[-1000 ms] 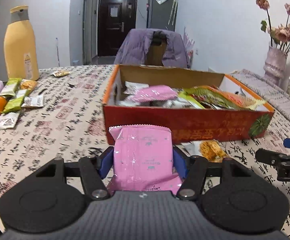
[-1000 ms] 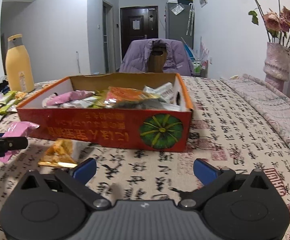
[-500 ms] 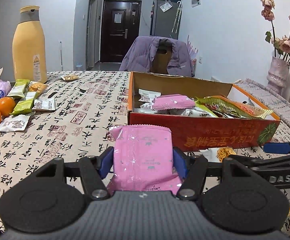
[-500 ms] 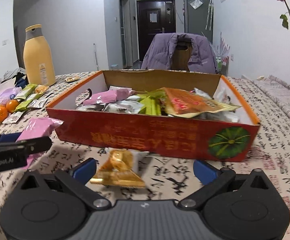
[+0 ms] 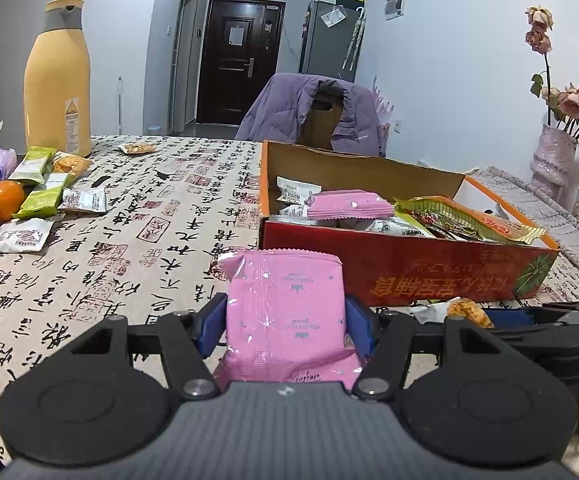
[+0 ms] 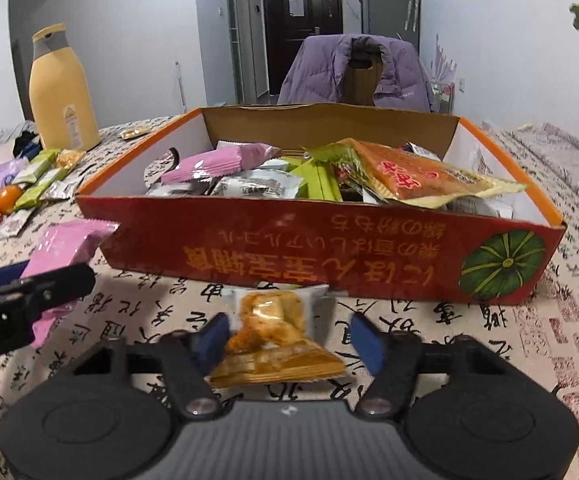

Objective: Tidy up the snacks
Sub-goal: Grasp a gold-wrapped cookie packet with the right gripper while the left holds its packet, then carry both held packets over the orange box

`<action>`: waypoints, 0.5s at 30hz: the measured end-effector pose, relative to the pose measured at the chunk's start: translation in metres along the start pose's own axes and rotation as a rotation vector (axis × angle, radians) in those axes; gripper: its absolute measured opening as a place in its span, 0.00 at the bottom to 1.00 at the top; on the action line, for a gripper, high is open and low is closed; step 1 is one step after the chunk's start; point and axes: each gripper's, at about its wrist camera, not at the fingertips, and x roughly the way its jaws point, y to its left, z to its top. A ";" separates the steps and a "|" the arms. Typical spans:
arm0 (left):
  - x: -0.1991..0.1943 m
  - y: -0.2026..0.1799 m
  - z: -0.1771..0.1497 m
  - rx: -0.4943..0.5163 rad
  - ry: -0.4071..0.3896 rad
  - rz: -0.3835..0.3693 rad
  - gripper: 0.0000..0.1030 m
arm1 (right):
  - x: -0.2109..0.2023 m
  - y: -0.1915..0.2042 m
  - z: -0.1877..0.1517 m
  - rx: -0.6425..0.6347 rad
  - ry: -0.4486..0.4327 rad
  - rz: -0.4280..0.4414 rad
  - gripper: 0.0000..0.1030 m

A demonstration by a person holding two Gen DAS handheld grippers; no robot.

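The left gripper (image 5: 285, 326) is clenching a pink snack packet (image 5: 285, 312), holding it upright just in front of the near wall of the red box (image 5: 429, 272), toward the box's left corner. The right gripper (image 6: 289, 338) is standing with its jaws spread around an orange snack packet (image 6: 273, 336) that is lying on the table (image 6: 489, 344) beside the box's near wall; the left blue pad (image 6: 211, 338) is touching the packet, the right pad staying clear. Other snacks are filling the box.
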 end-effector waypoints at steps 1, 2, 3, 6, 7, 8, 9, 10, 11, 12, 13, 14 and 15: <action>0.000 0.000 0.000 0.000 0.000 0.000 0.61 | -0.001 0.001 -0.001 -0.007 -0.002 0.002 0.45; 0.000 0.000 0.000 0.000 0.000 0.000 0.61 | -0.002 0.002 -0.001 -0.011 -0.004 0.007 0.43; 0.000 0.000 0.000 0.001 0.000 0.000 0.61 | -0.003 0.002 -0.002 -0.015 -0.008 0.010 0.39; 0.000 0.000 0.000 0.004 -0.003 0.000 0.61 | -0.006 0.002 -0.004 -0.023 -0.014 0.015 0.39; 0.000 0.000 0.000 0.005 -0.004 0.001 0.61 | -0.007 0.002 -0.004 -0.023 -0.016 0.015 0.39; 0.000 0.000 0.000 0.006 -0.006 0.002 0.61 | -0.008 0.001 -0.004 -0.023 -0.019 0.016 0.39; -0.001 -0.001 0.000 0.007 -0.008 0.002 0.61 | -0.010 0.001 -0.005 -0.021 -0.023 0.020 0.39; -0.002 -0.001 0.000 0.008 -0.010 0.002 0.61 | -0.012 0.000 -0.005 -0.020 -0.027 0.021 0.39; -0.003 -0.002 0.000 0.012 -0.013 0.003 0.61 | -0.014 -0.001 -0.004 -0.019 -0.031 0.023 0.39; -0.005 -0.003 0.001 0.015 -0.017 0.004 0.61 | -0.016 -0.002 -0.005 -0.018 -0.036 0.025 0.39; -0.006 -0.004 0.001 0.016 -0.020 0.003 0.61 | -0.019 -0.003 -0.005 -0.018 -0.042 0.027 0.39; -0.008 -0.005 0.001 0.018 -0.024 0.002 0.61 | -0.022 -0.004 -0.005 -0.019 -0.048 0.029 0.39; -0.010 -0.006 0.002 0.020 -0.028 0.003 0.61 | -0.026 -0.004 -0.005 -0.021 -0.058 0.030 0.39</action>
